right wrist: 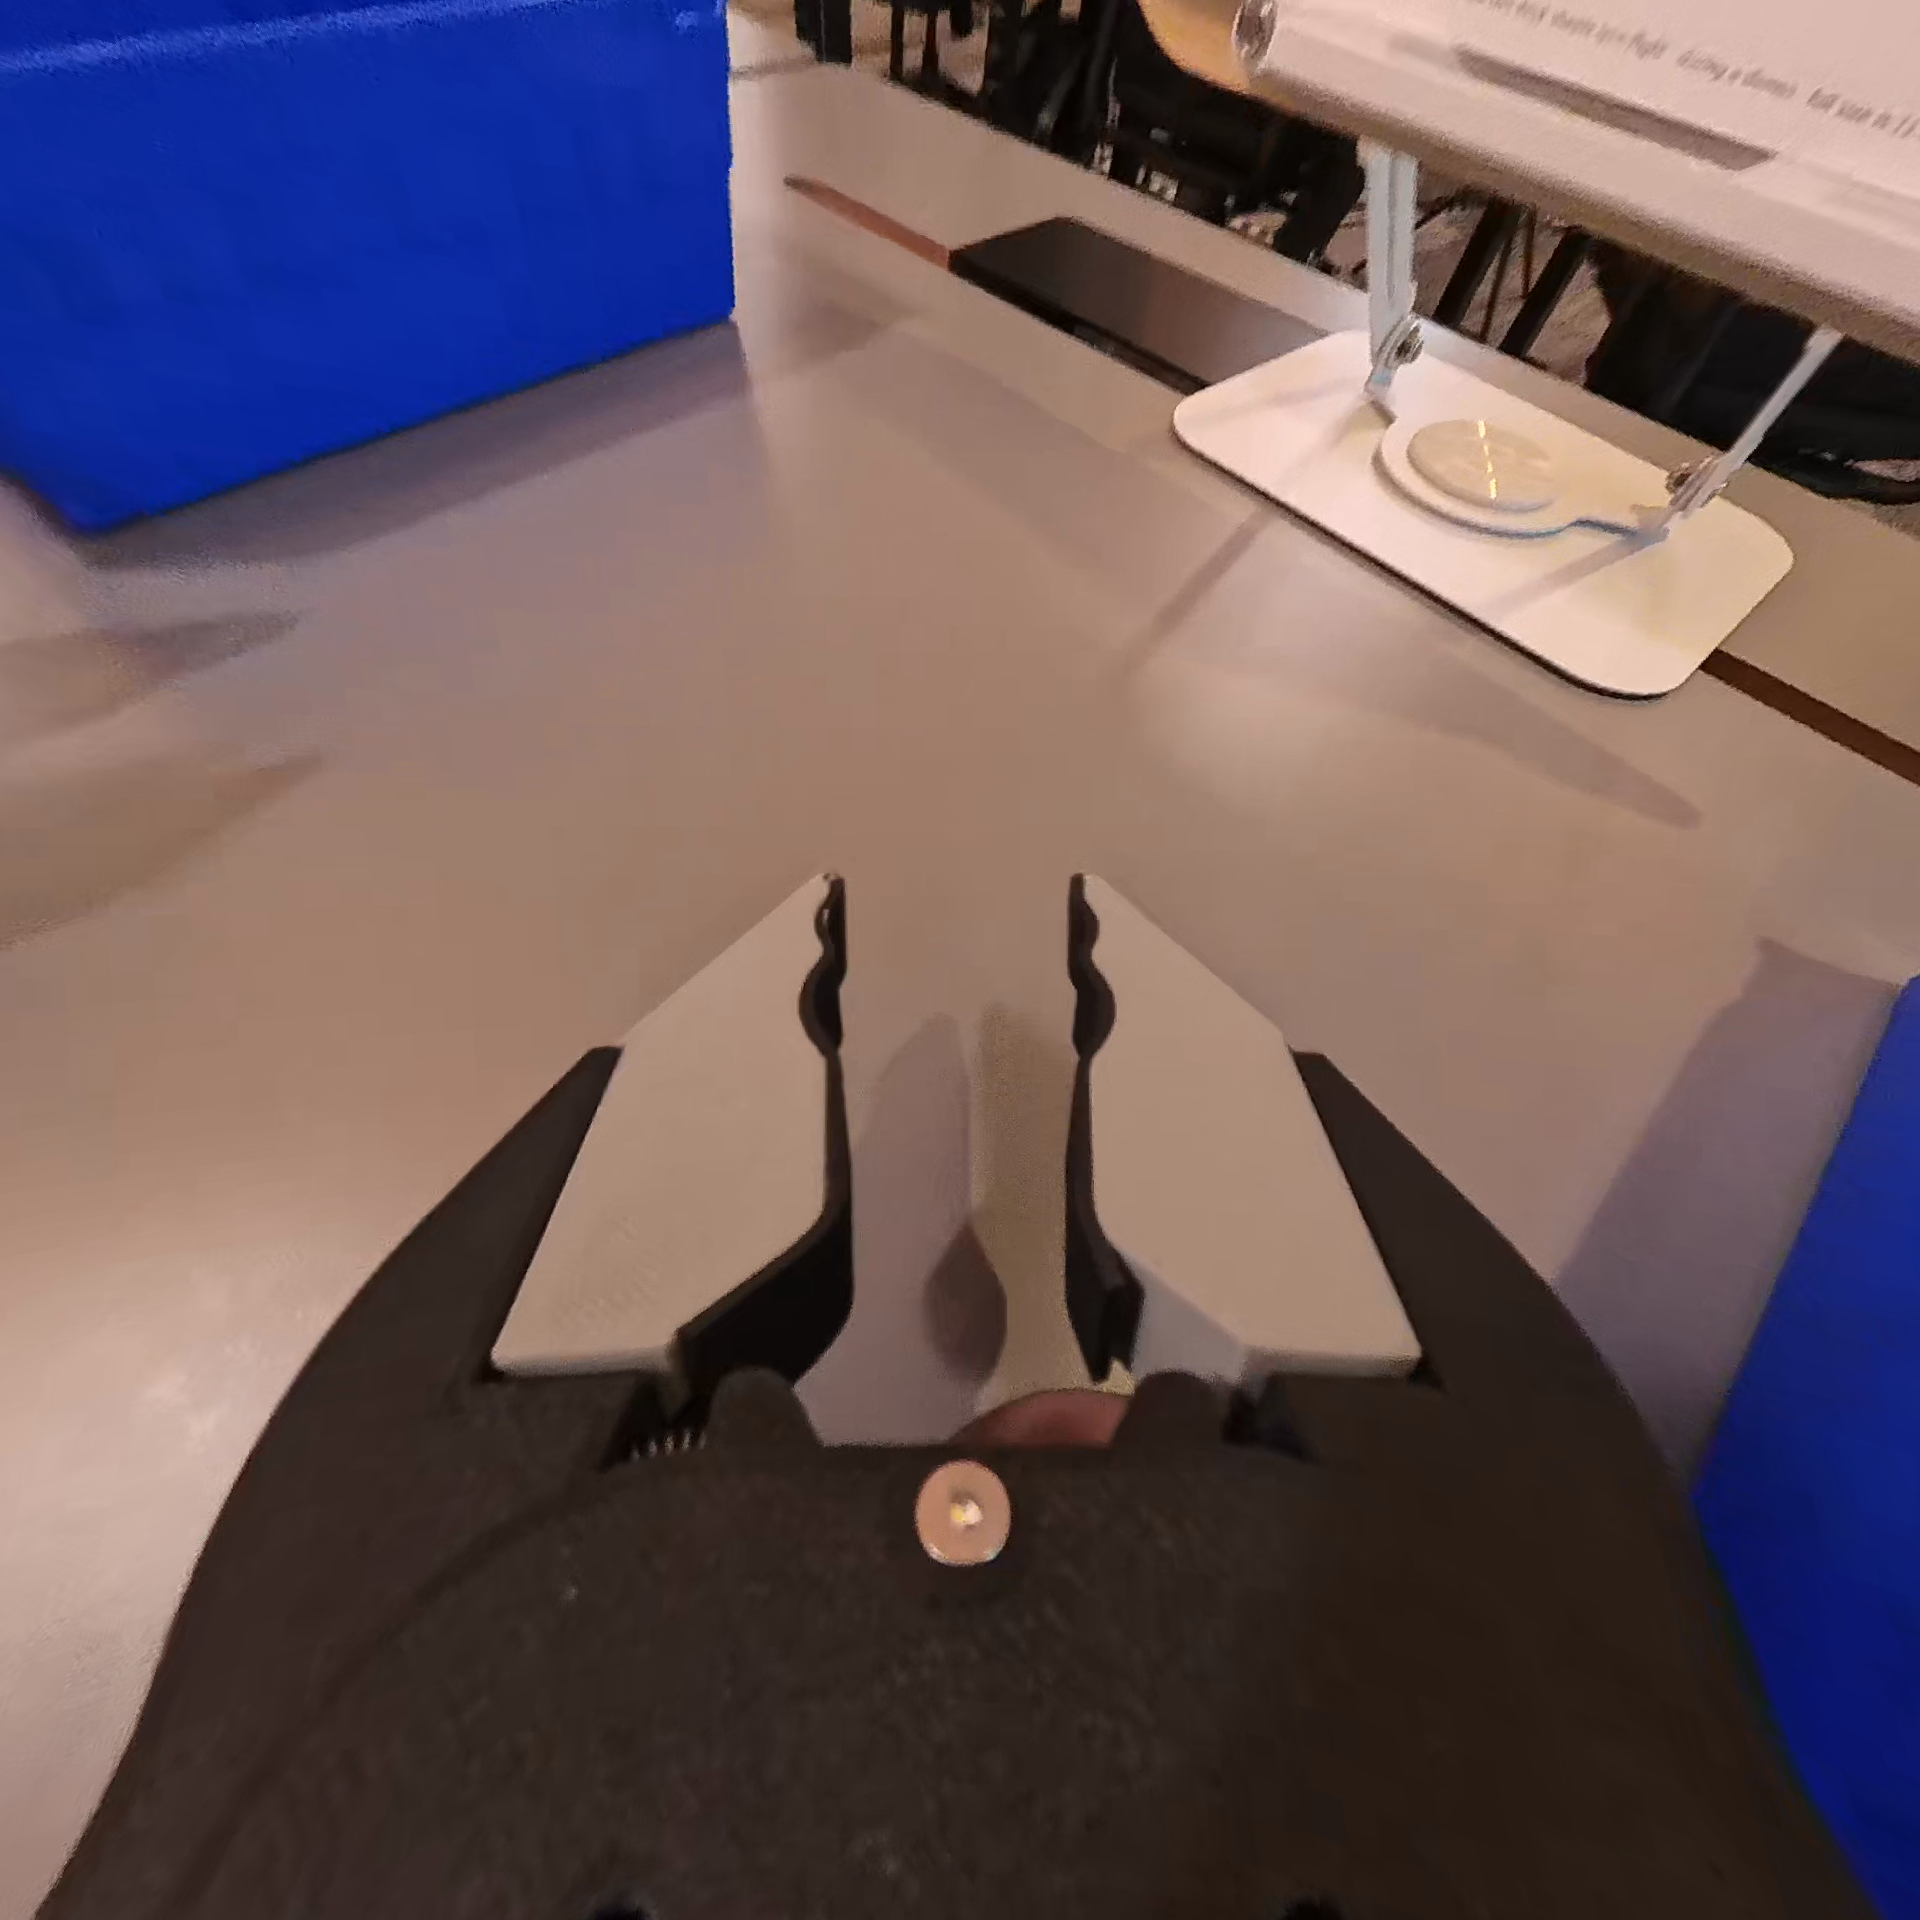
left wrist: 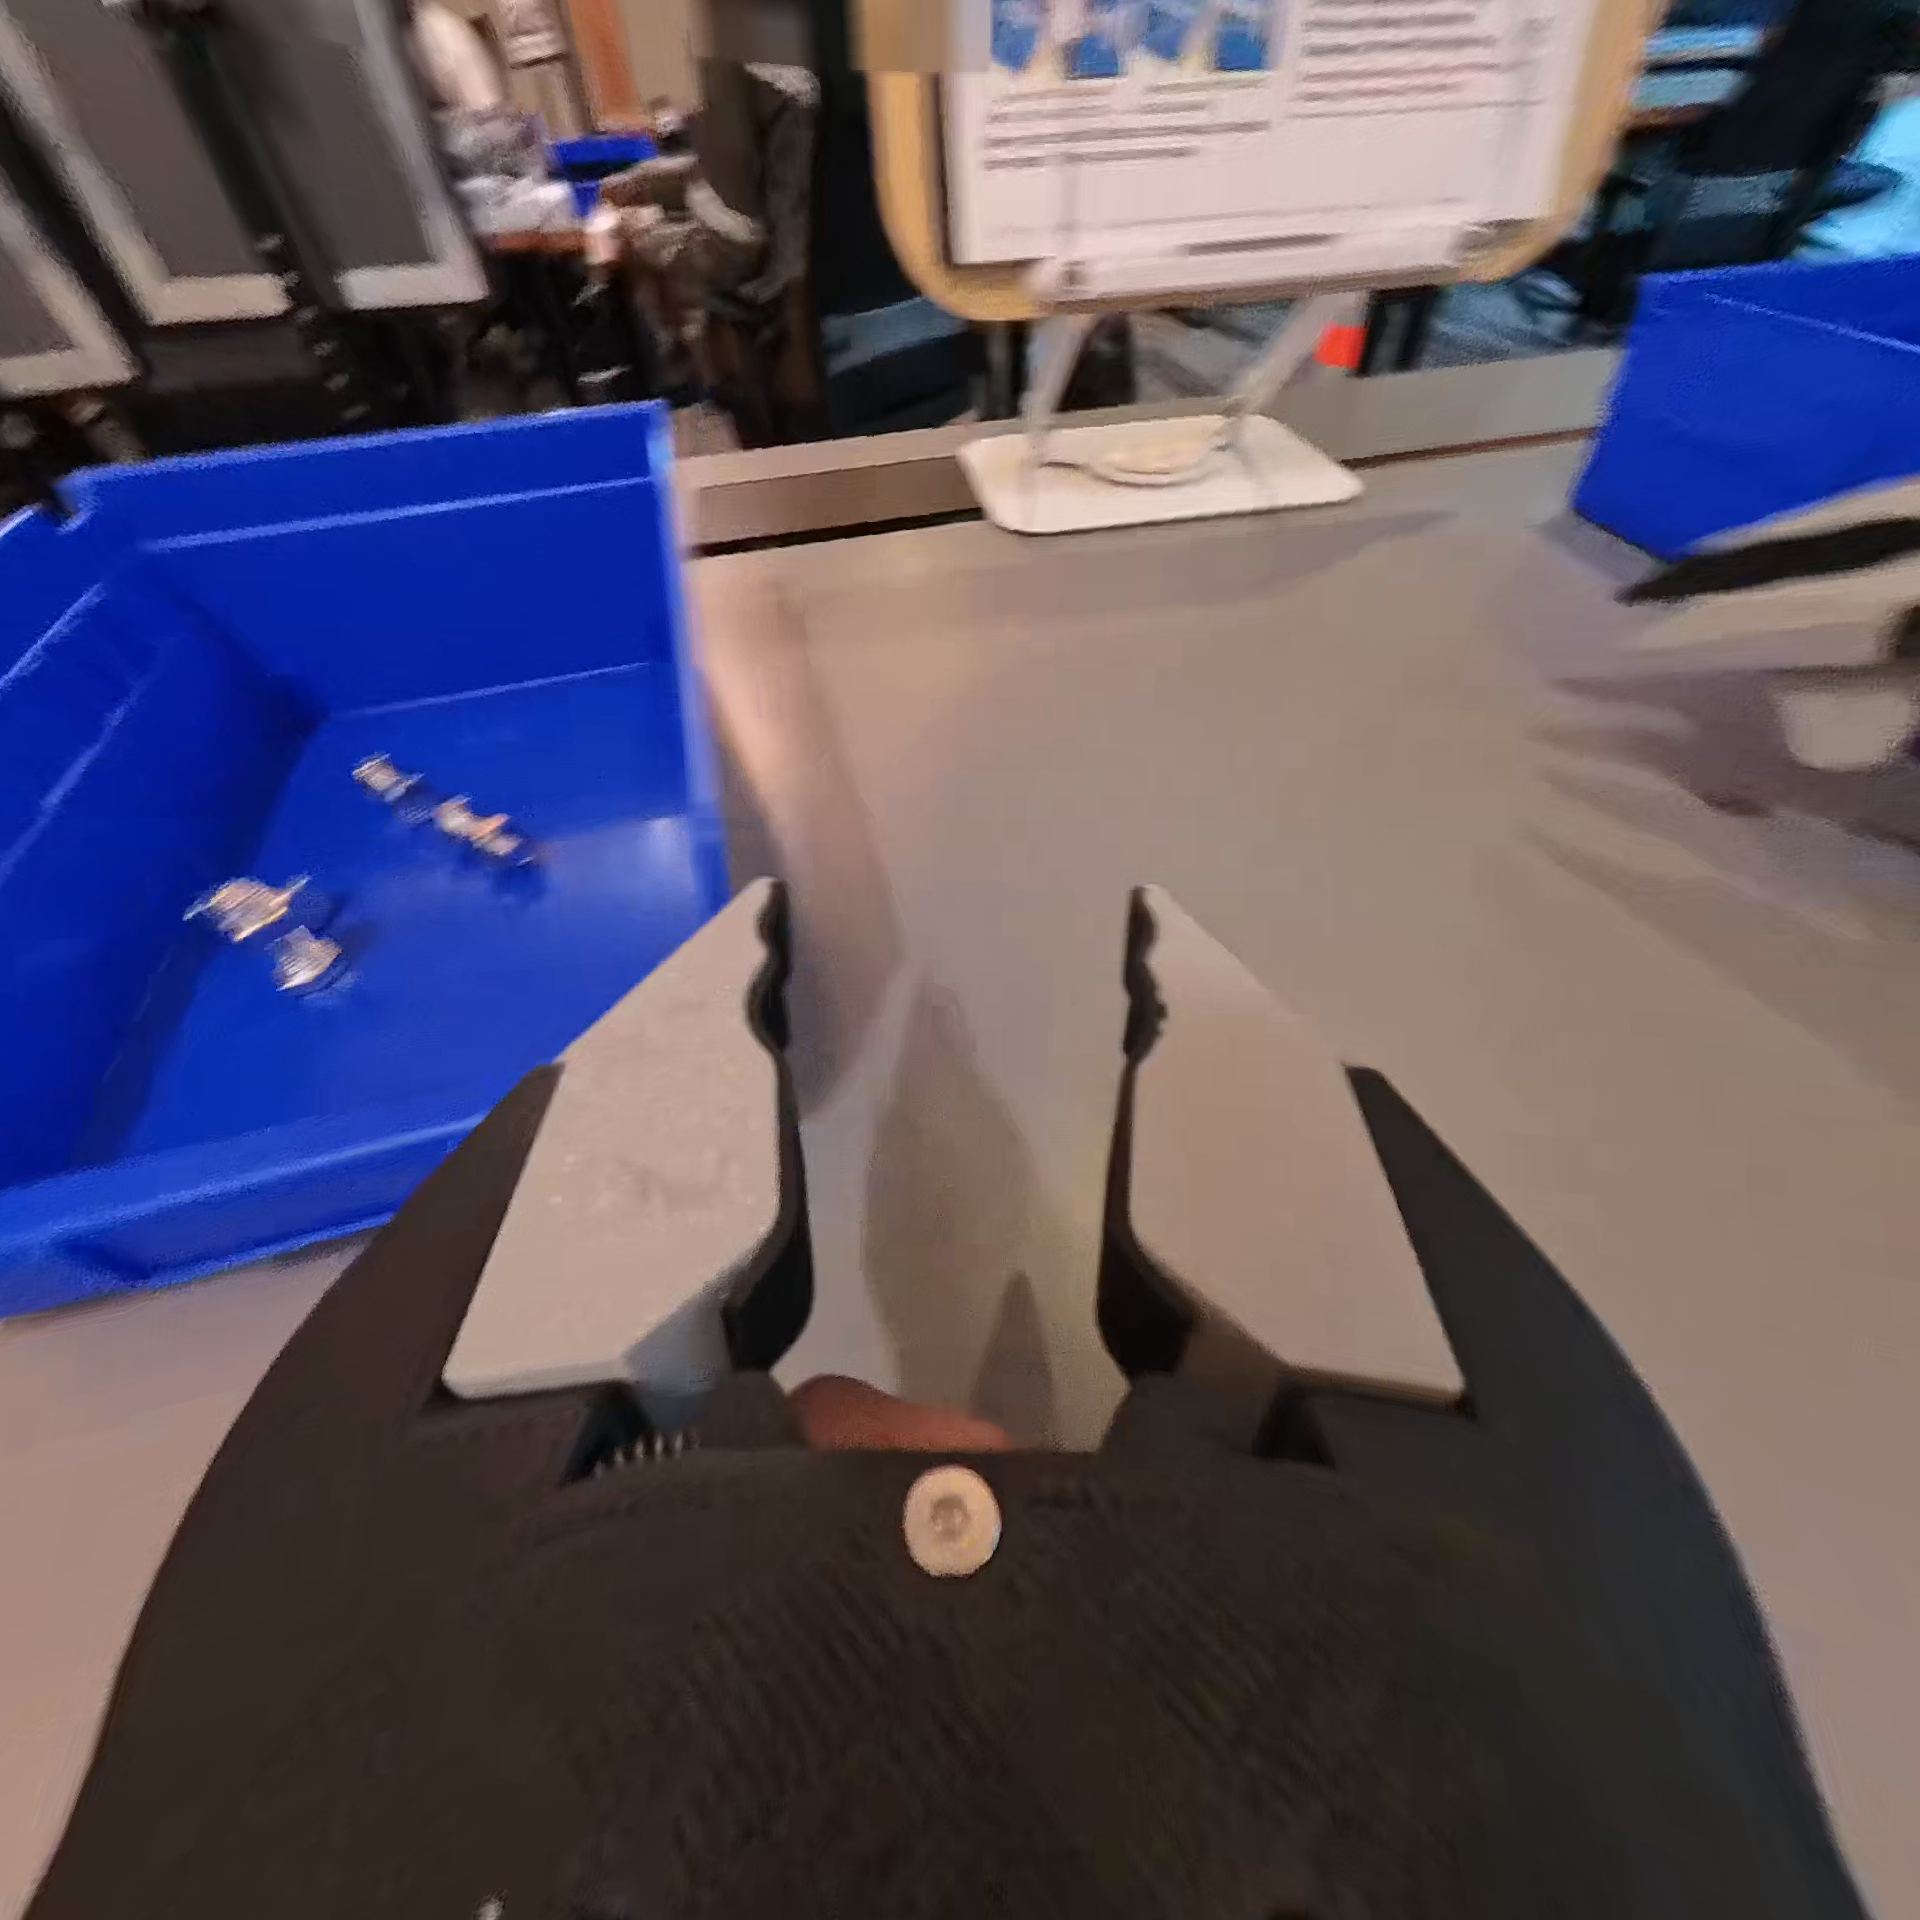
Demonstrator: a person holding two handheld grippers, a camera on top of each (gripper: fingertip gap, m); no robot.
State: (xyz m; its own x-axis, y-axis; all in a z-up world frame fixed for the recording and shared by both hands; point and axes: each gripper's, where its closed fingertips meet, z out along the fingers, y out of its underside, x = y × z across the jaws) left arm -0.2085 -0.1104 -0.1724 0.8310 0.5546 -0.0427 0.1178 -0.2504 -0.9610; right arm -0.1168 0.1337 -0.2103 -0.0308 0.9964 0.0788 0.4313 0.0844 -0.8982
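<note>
My left gripper (left wrist: 956, 904) is open and empty above the grey table (left wrist: 1195, 779), just right of an open blue bin (left wrist: 416, 582). Several small metal parts (left wrist: 260, 914) lie on the bin's floor. My right gripper (right wrist: 951, 894) is open and empty over the bare grey table (right wrist: 623, 727). It also shows as a blur at the right edge of the left wrist view (left wrist: 1808, 582). A blue bin (right wrist: 364, 229) stands to its far left, and another blue bin (right wrist: 1829, 1299) is at its right edge.
A white stand base (left wrist: 1158, 478) holds a tilted board with a paper sheet (left wrist: 1247, 135) at the table's far edge; the base also shows in the right wrist view (right wrist: 1486, 509). A second blue bin (left wrist: 1766, 405) stands at the far right. Dark furniture lies beyond the table.
</note>
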